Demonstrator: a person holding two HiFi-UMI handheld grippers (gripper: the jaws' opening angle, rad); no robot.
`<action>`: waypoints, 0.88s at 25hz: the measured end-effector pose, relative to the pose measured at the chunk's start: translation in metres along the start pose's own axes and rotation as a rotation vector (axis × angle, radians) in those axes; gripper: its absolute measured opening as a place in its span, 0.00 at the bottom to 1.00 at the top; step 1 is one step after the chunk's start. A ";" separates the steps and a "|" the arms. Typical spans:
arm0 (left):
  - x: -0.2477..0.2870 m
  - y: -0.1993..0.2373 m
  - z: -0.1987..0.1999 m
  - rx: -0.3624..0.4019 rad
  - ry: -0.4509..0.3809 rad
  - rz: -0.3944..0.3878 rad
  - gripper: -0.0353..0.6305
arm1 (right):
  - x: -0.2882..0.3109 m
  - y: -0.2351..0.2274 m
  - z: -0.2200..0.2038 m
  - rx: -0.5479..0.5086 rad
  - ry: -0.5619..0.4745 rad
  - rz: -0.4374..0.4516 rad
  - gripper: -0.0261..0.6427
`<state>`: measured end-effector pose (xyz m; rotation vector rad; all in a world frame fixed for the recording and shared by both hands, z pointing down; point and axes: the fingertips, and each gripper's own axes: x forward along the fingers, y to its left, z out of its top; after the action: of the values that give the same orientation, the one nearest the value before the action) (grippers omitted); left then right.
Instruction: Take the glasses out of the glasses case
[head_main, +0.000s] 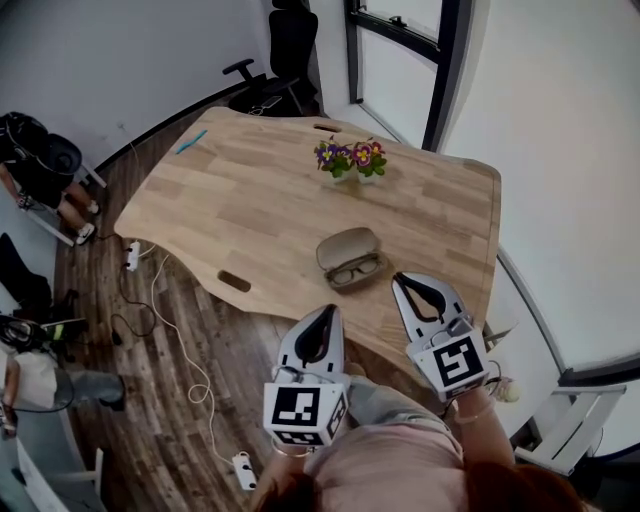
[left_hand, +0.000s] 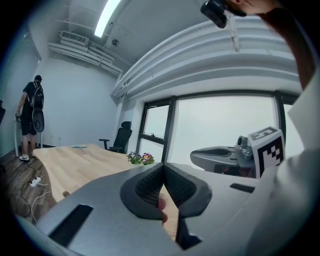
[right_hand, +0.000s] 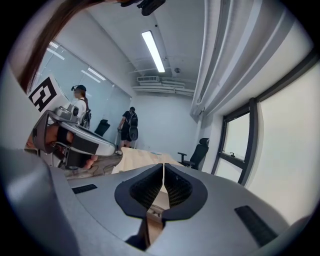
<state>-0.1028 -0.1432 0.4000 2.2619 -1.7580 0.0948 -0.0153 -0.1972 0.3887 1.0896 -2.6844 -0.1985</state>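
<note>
The task is only just getting under way: the glasses case (head_main: 341, 246) is lying open on the wooden table (head_main: 250, 200), and the glasses (head_main: 356, 270) are sitting inside its lower half, not yet touched. Opening the case looks done, while reaching in, gripping the frame and lifting it clear all seem to be left. In the head view the left gripper (head_main: 327, 312) is hovering off the table edge on the near side of the case, and the right gripper (head_main: 399, 279) is hanging just beside the case, its tip pointing towards the glasses but apart from them. Both tools are clenched with nothing in them: in the left gripper view the left gripper (left_hand: 163, 167) is showing its ribbed pads meeting at the tip, and in the right gripper view the right gripper (right_hand: 163, 172) is leaving only a hairline slit between its pads. Only the head view is showing the case and glasses plainly. Both gripper views are looking out over the case rather than down at it. The left gripper view is taking in the potted flowers (left_hand: 140, 158) beyond the case, an office chair (left_hand: 121, 137) and a person with a backpack (left_hand: 30, 117). The right gripper view is adding two people (right_hand: 129, 125) standing at the far end of the room.
</note>
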 end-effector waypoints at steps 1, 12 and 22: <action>0.004 0.002 -0.001 -0.007 0.004 0.000 0.05 | 0.006 -0.001 -0.003 -0.010 0.012 0.011 0.04; 0.042 0.024 -0.013 -0.044 0.045 0.039 0.05 | 0.065 -0.004 -0.041 -0.099 0.135 0.167 0.05; 0.066 0.044 -0.016 -0.056 0.068 0.076 0.05 | 0.106 0.005 -0.081 -0.171 0.208 0.302 0.15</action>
<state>-0.1262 -0.2110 0.4376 2.1282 -1.7893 0.1341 -0.0699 -0.2709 0.4852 0.6091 -2.5471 -0.2397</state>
